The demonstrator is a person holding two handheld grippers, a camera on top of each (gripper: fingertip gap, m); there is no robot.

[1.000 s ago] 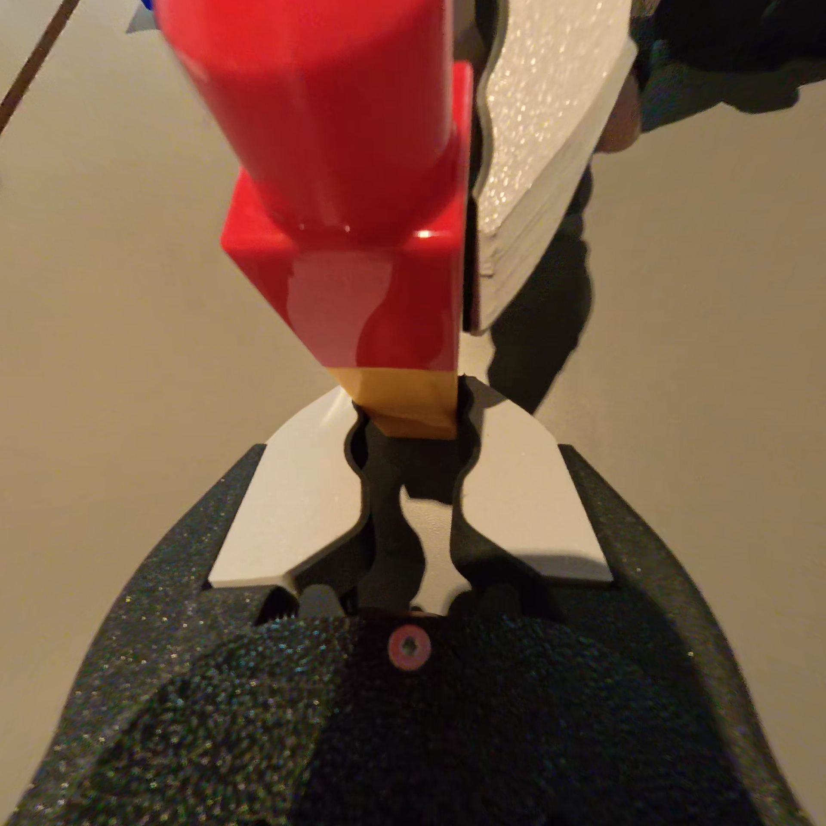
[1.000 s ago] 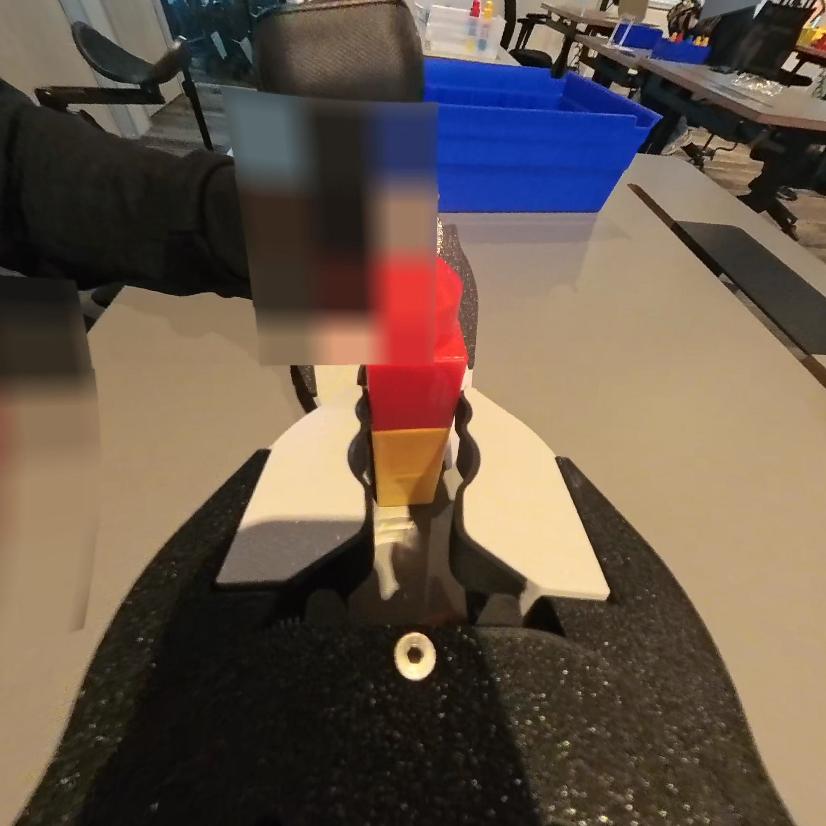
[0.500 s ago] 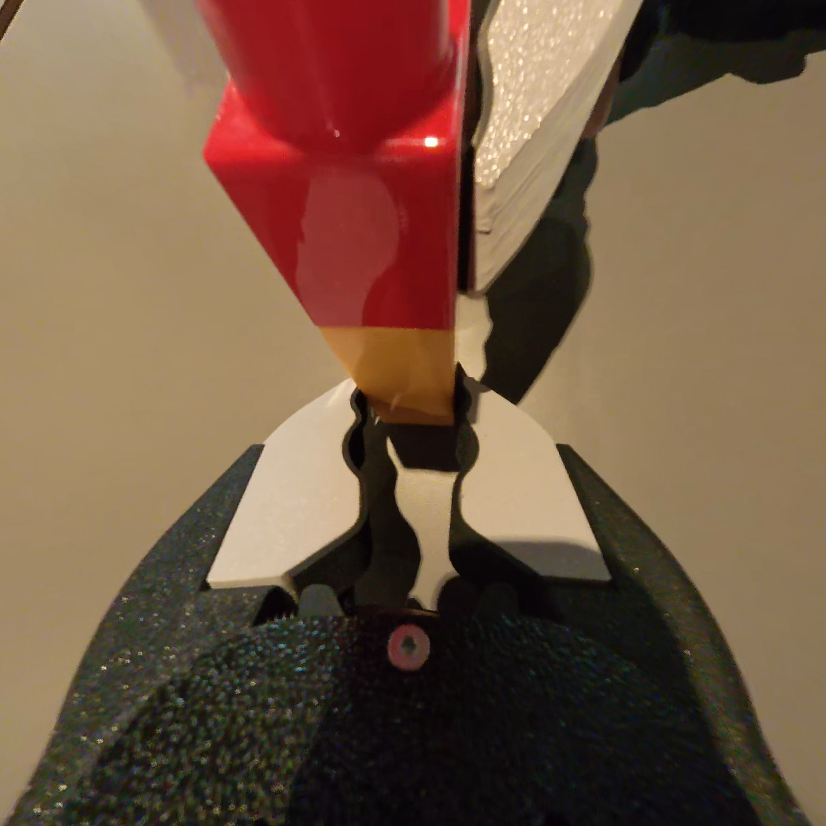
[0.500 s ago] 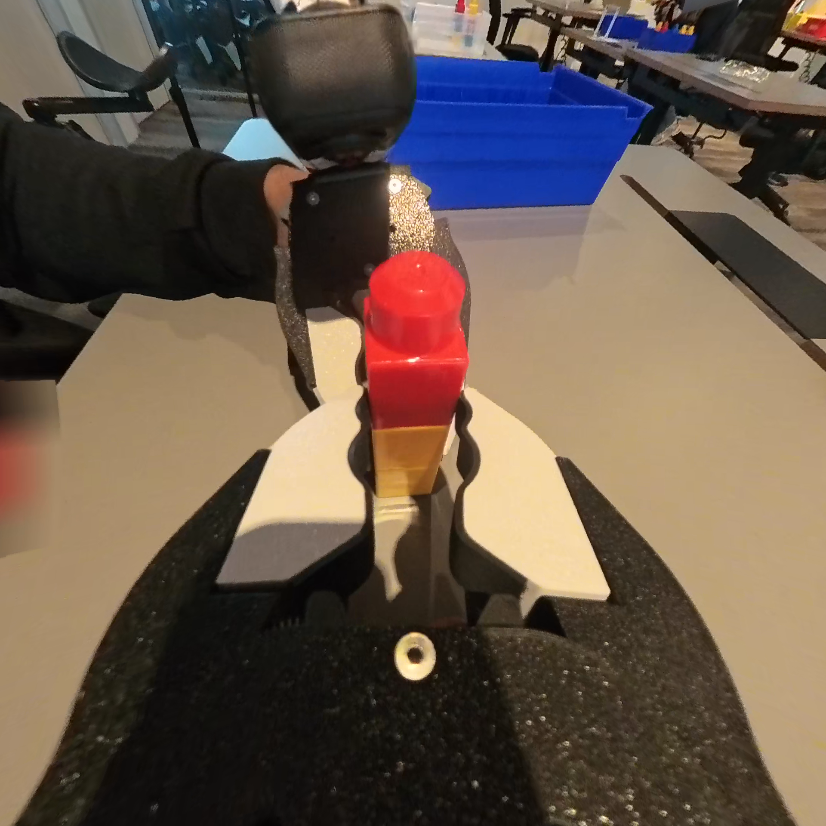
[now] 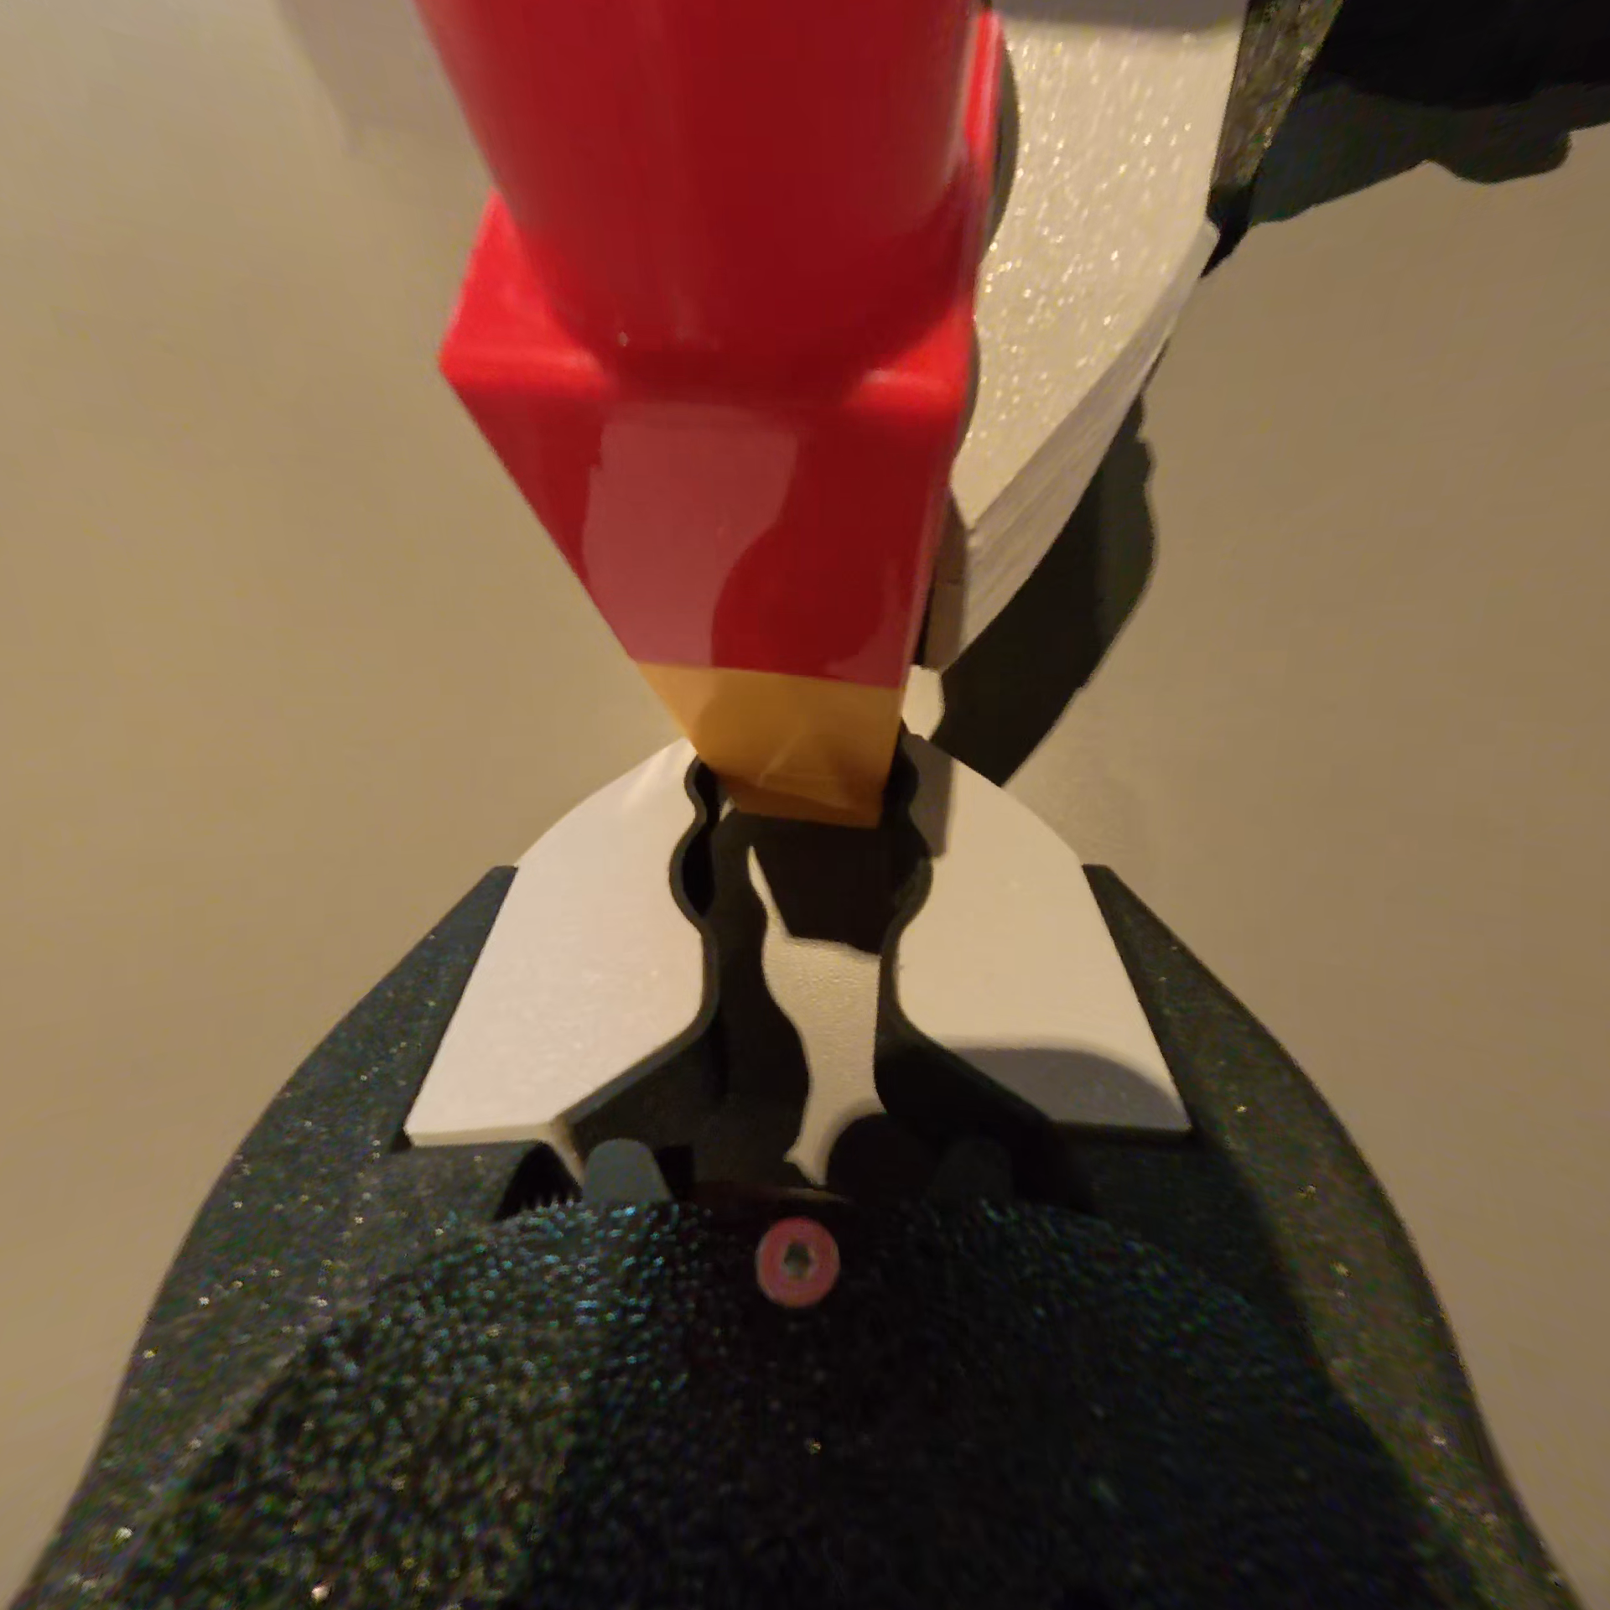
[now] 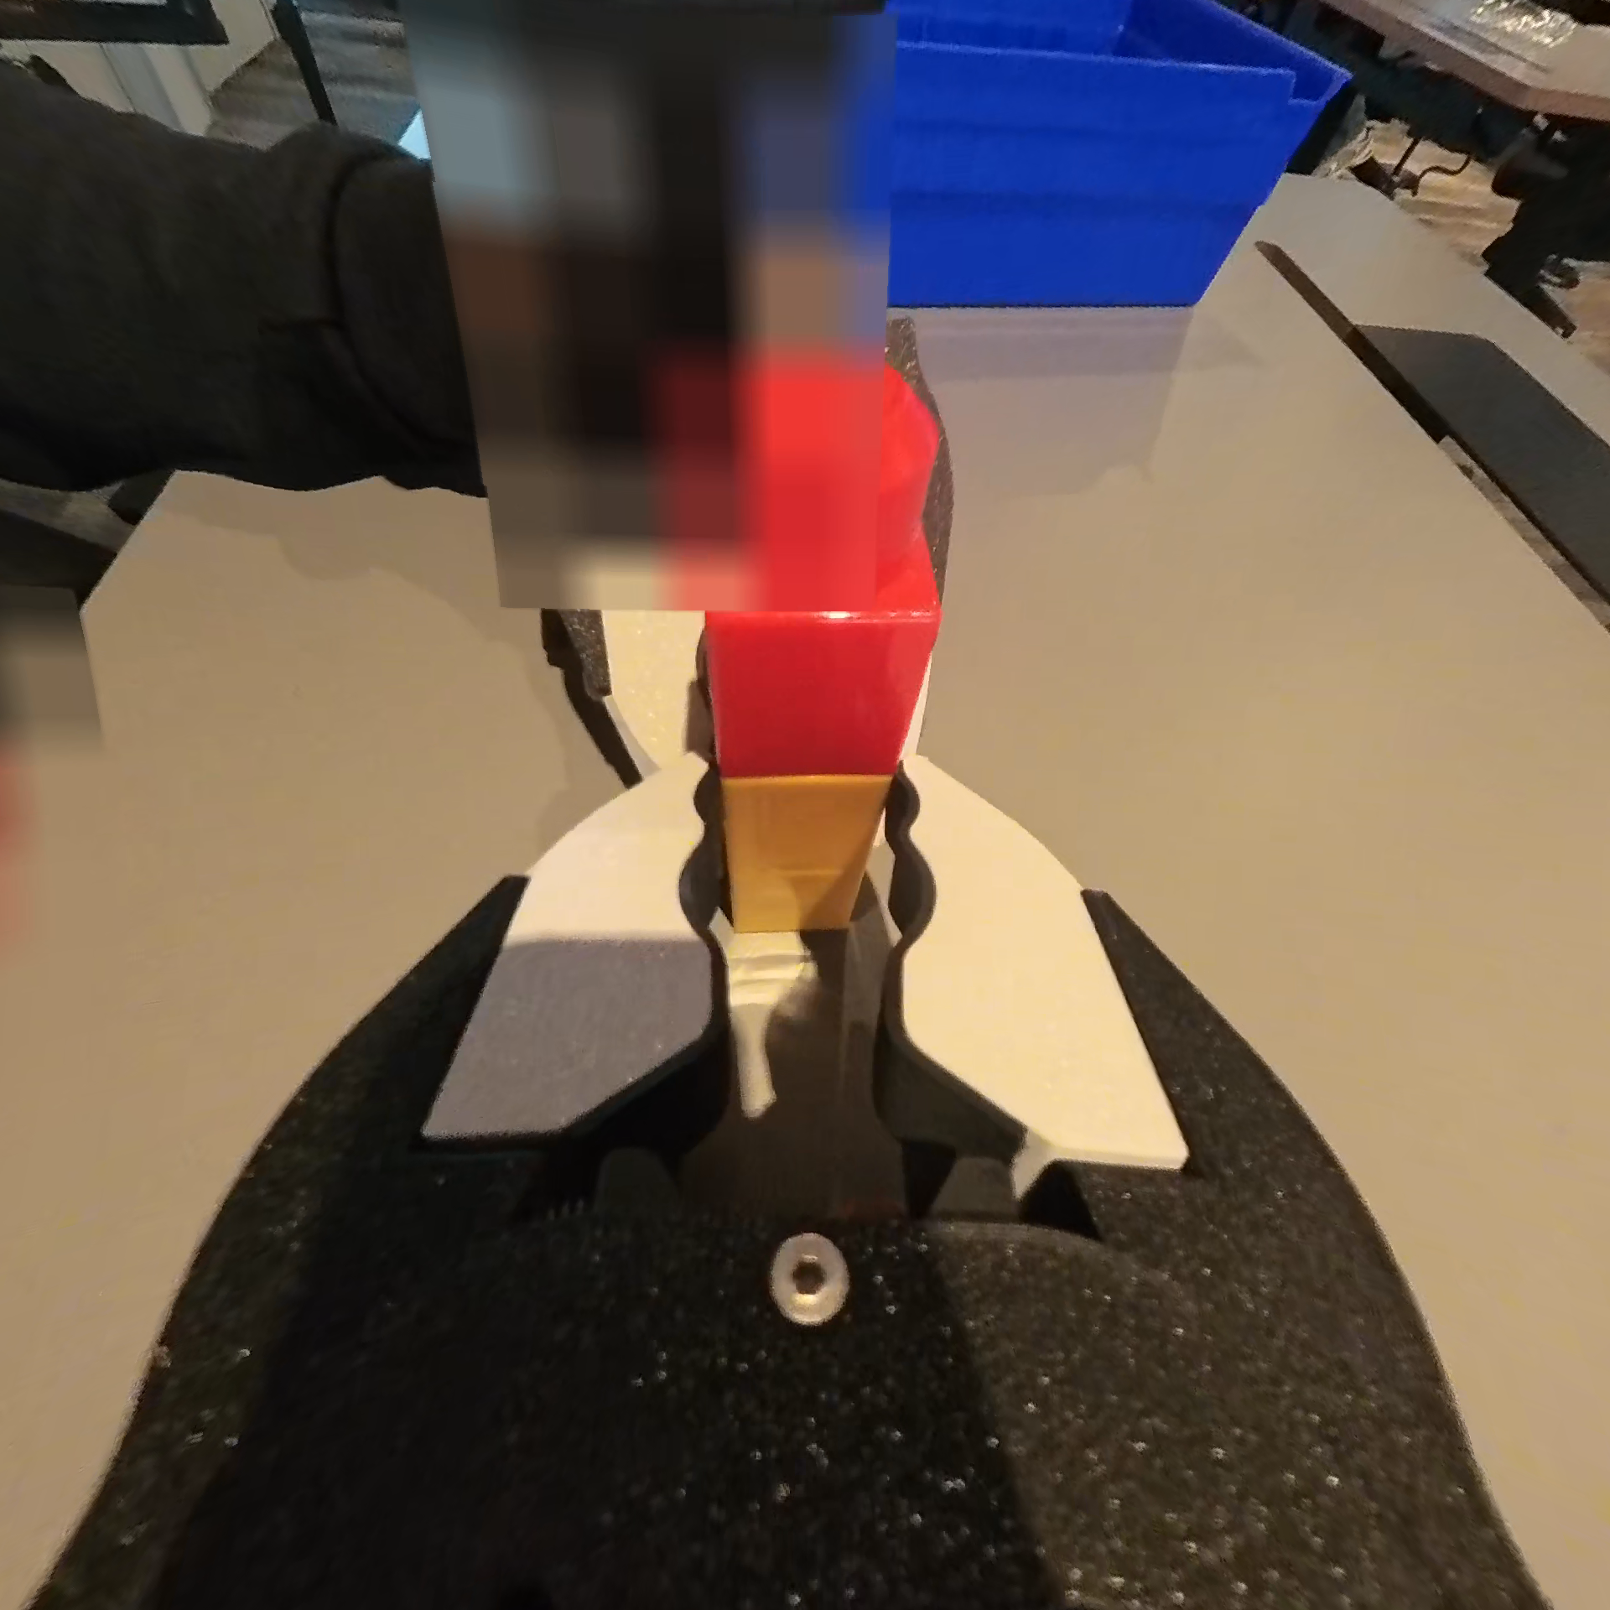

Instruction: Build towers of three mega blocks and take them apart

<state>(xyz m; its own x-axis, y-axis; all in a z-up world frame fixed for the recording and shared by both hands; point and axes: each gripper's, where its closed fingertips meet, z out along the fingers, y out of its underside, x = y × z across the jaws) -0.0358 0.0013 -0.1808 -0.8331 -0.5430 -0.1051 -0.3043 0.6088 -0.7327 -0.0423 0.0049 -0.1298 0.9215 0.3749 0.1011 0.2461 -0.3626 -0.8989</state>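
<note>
Red block stacked on yellow block, both tools clamped on the yellow one, blue bin at one o'clock; probably mid-build, needing a third block.

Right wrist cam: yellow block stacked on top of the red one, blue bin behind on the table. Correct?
Not quite. The right wrist view shows the red block on top of the yellow block, not under it. The blue bin does stand behind them on the table.
</note>
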